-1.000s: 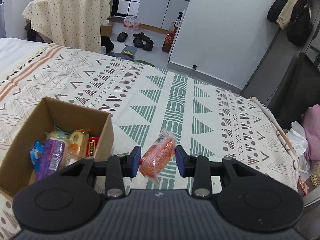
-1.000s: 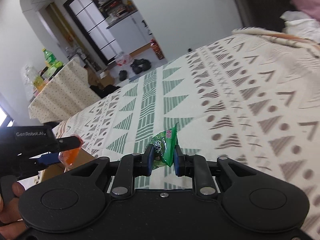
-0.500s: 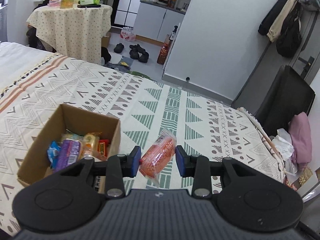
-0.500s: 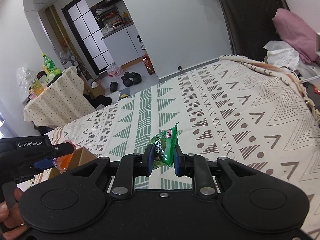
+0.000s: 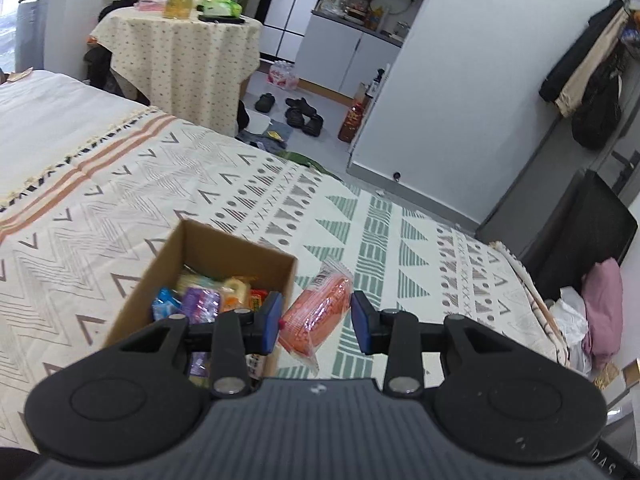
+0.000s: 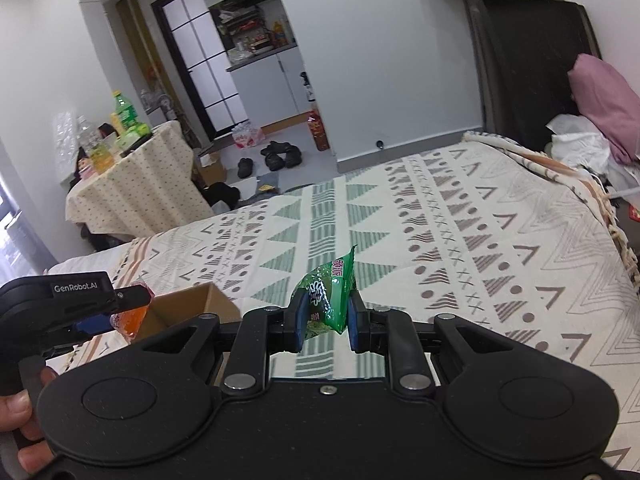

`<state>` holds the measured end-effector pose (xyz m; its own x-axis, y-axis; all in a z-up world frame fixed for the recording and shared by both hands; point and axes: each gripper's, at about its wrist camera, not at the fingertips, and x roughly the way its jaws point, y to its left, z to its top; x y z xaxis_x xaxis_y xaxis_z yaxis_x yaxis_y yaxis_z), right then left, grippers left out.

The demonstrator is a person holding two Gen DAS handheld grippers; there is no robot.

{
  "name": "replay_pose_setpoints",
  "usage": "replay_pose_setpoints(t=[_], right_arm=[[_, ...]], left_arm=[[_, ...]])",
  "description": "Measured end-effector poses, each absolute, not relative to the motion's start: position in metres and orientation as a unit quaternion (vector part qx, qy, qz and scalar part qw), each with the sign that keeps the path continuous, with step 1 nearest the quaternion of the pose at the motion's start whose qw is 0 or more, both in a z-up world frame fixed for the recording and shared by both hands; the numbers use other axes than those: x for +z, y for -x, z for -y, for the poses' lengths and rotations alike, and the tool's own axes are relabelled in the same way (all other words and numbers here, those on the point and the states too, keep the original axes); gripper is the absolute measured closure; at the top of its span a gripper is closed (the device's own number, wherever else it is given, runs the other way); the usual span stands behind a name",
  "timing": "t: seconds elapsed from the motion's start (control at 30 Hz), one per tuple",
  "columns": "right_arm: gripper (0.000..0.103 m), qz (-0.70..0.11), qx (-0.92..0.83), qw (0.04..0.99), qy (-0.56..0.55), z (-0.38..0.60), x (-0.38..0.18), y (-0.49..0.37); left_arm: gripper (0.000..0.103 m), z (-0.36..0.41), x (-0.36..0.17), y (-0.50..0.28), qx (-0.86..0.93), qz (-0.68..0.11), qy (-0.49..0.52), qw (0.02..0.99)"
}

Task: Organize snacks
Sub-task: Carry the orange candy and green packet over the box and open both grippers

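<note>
An orange snack packet [image 5: 324,300] hangs above the bed with my left gripper [image 5: 316,323] shut on it between the blue pads. Just left of and below it, an open cardboard box [image 5: 224,252] on the patterned blanket holds several wrapped snacks. In the right wrist view, my right gripper [image 6: 326,320] is shut on a green snack packet [image 6: 332,292], lifted over the blanket. That view also shows the left gripper [image 6: 120,312] at the left edge with the orange packet [image 6: 134,316] beside the box [image 6: 196,304]. A hand [image 6: 16,412] holds the left gripper's grip.
The blanket-covered bed [image 5: 400,240] fills the middle. A round table [image 5: 180,52] with bottles stands beyond its far side, with shoes [image 5: 300,110] on the floor. A black chair [image 6: 528,72] with pink clothing [image 6: 604,104] sits past the bed's right edge.
Both grippers have risen above the bed, each keeping its packet. In the left wrist view the box looks smaller and has shifted right, toward the gripper's left finger.
</note>
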<state>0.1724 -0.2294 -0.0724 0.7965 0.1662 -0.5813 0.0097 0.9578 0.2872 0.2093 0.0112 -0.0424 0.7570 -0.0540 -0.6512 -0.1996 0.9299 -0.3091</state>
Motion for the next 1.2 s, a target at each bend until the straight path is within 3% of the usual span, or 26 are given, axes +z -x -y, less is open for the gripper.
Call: replay_pose_setpoints(t=[0.63,1.2], right_arm=[[0.083,-0.306,0.125,0.931,-0.154,0.166,-0.043,-0.192],[0.083,-0.351,0.178,0.909,-0.137,0.105,-0.057,-0.235]], left_arm=[[0.066,-0.096,0.012,-0.203,0.073,-0.375,0.166,0.909],[0.066,-0.136,-0.034,-0.225,0.080,-0.441,0.219,0.866]])
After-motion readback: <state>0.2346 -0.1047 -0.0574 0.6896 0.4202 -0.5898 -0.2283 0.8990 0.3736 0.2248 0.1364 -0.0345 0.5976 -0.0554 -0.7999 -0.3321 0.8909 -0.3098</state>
